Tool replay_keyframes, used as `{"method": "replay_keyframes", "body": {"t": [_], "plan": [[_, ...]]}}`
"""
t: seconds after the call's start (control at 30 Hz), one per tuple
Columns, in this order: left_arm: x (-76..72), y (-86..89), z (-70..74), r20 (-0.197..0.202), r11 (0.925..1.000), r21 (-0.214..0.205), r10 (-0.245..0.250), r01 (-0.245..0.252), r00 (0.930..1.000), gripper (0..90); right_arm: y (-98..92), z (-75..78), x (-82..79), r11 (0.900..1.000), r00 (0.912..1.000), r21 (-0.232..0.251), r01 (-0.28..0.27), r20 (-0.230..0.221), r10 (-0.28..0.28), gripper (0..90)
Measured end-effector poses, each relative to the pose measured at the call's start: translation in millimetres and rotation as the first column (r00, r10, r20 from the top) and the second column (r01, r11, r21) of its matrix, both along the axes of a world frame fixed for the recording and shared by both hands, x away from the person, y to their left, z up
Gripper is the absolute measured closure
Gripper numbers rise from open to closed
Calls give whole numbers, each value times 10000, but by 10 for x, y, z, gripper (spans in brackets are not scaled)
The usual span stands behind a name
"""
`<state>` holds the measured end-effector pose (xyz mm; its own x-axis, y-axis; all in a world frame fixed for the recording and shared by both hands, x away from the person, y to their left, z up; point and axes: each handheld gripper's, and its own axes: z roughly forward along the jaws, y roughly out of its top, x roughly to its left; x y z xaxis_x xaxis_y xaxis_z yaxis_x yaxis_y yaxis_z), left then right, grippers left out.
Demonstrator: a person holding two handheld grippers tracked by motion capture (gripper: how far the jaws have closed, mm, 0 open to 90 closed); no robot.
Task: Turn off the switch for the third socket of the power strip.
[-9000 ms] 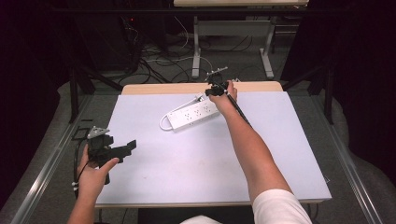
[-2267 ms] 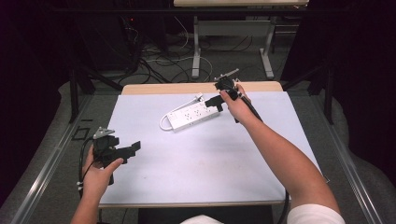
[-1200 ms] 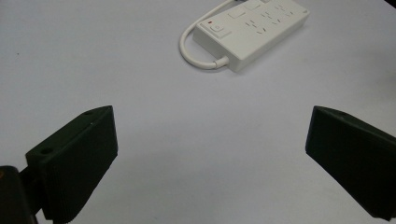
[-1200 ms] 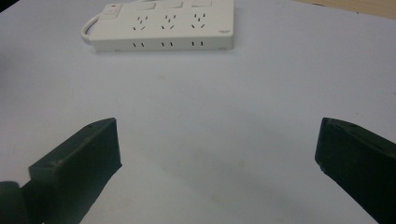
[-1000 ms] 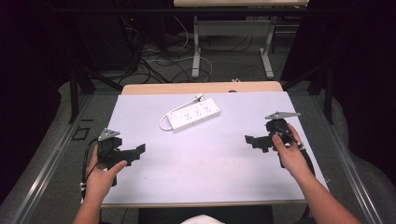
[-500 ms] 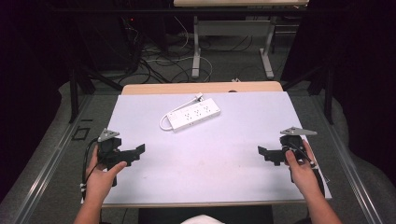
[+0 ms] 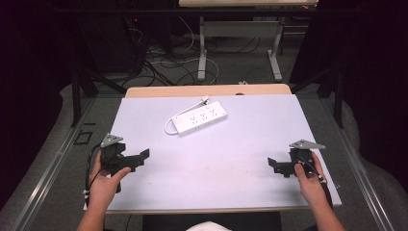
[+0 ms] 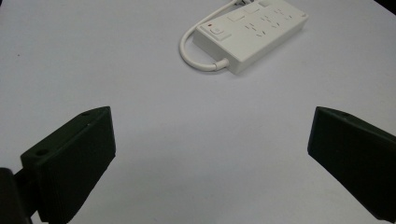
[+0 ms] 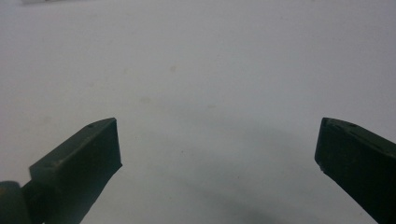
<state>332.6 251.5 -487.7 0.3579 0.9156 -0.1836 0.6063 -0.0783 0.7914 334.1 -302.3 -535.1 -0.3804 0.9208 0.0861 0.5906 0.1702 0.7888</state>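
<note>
Both hand-held grippers, your left (image 7: 142,156) and right (image 7: 273,165), gape wide and empty; the white plastic power strip (image 7: 199,117) lies well ahead between them on the pale tabletop (image 7: 216,159).

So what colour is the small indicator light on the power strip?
Red, on the white power strip; clearest in the left gripper view.

No legible text, labels or nos. anywhere, incl. on the white power strip (image 8: 247,33).

high: above, facing forward-down | tool views: low, close over table (image 7: 231,159) | shared: tabletop
</note>
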Motion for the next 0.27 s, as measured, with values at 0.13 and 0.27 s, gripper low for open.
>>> {"method": "replay_keyframes", "body": {"t": [0.13, 0.27], "plan": [[0, 13, -3, -52, 10000, -15, 30, -30, 10000, 17, -4, -38, -1, 10000, 10000, 60, -59, -19, 60, 1], [1, 25, -7, -90, 10000, 37, 17, -17, 10000, 21, -2, -62, -7, 10000, 10000, 80, -14, -42, 14, 1]]}}
